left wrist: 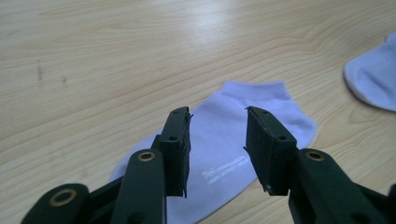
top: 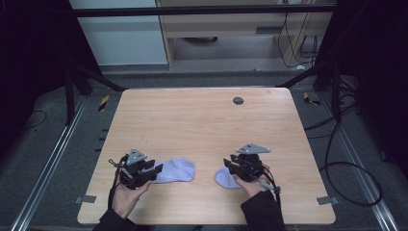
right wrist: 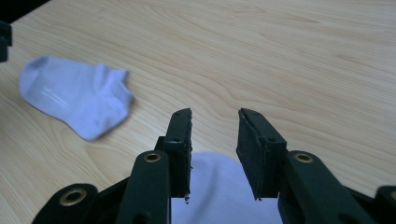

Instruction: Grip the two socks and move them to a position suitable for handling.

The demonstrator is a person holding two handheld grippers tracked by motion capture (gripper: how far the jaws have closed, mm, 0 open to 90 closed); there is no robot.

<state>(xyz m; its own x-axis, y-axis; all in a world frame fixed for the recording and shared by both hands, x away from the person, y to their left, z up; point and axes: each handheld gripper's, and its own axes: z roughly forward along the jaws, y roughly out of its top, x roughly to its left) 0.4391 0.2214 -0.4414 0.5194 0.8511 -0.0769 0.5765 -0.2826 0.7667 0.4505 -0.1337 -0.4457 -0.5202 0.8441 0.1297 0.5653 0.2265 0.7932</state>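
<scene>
Black two-jaw claws with brass-ringed screws, grey three-cornered plates, black cables, dark sleeves

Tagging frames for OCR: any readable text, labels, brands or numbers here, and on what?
None readable.
Left sock: pale shiny streaks, no letters.
Right sock: plain.
Table: bare wood grain, no label.
Left hand-held gripper and right hand-held gripper: black jaws, unmarked.

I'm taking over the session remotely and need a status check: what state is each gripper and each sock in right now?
Left gripper: open, jaws poised over the left sock, nothing held.
Right gripper: open, jaws poised over the right sock, nothing held.
Left sock: lying flat on the table, unfolded, ungripped.
Right sock: lying flat on the table, partly hidden under the right gripper, apart from the left sock.
</scene>
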